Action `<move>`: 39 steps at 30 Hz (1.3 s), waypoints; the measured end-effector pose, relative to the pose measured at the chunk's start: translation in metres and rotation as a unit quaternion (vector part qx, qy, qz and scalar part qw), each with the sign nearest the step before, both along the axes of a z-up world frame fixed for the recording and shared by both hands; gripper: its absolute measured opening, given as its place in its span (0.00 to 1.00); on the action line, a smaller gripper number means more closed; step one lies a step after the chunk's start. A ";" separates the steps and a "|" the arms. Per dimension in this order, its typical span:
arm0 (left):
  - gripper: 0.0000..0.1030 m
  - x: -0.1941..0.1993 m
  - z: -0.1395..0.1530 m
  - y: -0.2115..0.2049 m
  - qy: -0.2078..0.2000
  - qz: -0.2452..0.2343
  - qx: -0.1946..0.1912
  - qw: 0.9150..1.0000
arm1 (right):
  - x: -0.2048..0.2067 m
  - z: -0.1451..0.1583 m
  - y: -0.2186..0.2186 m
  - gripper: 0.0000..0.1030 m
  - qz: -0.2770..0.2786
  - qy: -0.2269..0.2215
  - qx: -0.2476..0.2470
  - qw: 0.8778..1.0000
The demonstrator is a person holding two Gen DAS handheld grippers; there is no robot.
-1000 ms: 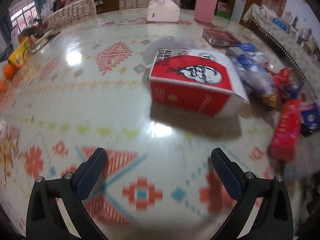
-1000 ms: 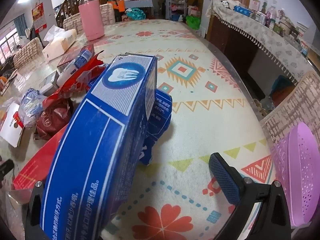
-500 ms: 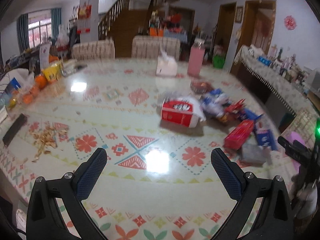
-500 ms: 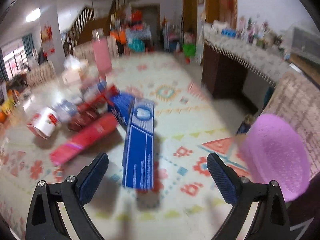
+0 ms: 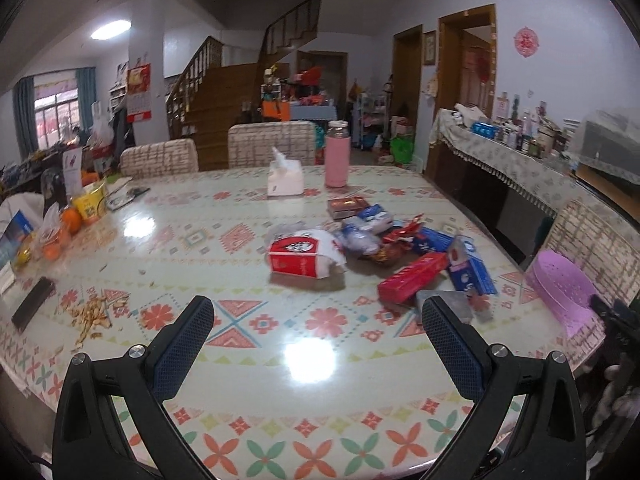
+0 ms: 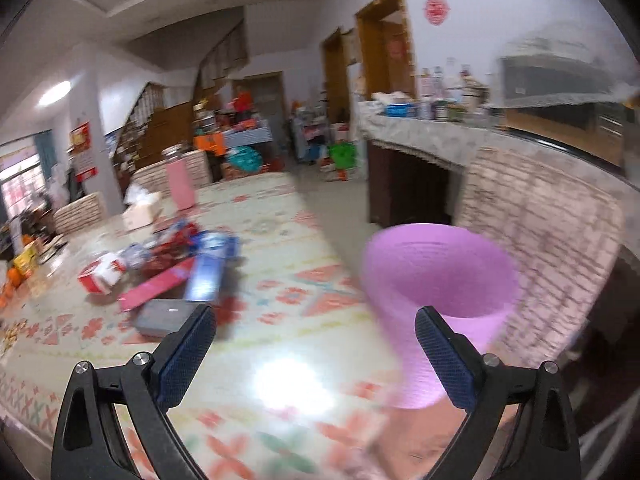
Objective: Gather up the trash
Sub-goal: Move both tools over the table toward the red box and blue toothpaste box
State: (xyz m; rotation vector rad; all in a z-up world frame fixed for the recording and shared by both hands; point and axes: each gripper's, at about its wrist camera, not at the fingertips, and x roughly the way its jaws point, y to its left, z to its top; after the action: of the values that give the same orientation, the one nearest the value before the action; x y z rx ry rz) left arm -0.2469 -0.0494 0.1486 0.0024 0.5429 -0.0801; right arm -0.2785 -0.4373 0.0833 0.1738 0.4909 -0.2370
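Note:
A heap of trash lies on the patterned table (image 5: 240, 352): a red and white KFC box (image 5: 301, 258), a long red box (image 5: 412, 282), a blue toothpaste box (image 5: 470, 268), crumpled wrappers (image 5: 384, 240) and a grey packet (image 5: 456, 306). A purple perforated bin (image 5: 560, 292) stands at the table's right edge. My left gripper (image 5: 318, 344) is open and empty, held back above the near table edge. My right gripper (image 6: 316, 354) is open and empty, close to the purple bin (image 6: 436, 292); the blue box (image 6: 210, 272) lies to its left.
A tissue box (image 5: 285, 178) and a pink flask (image 5: 337, 156) stand at the far side. Oranges (image 5: 66, 222), a yellow cup and a black phone (image 5: 34, 308) sit at the left, with nut shells (image 5: 94, 314) nearby. Chairs surround the table; a sideboard runs along the right.
Both grippers pulled back and up from the trash heap. The right gripper let go of the blue toothpaste box, which now lies on the table, and swung toward the purple bin.

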 end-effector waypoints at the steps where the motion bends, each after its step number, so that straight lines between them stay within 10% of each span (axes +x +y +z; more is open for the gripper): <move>1: 1.00 0.001 0.000 -0.006 -0.002 -0.008 -0.002 1.000 | -0.010 0.001 -0.013 0.98 -0.016 0.002 -0.004 1.000; 19: 1.00 0.058 -0.025 -0.113 0.048 -0.078 0.001 0.996 | -0.102 -0.023 -0.157 0.99 -0.175 0.059 -0.038 0.982; 39: 1.00 0.074 -0.057 -0.029 0.051 0.012 0.058 0.997 | 0.044 -0.035 0.012 1.00 0.092 0.078 0.030 0.992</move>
State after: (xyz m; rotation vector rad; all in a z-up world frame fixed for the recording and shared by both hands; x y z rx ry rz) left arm -0.1729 -0.0786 0.0911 0.1054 0.6490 -0.0247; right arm -0.2341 -0.4252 0.0485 0.1672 0.6652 -0.0550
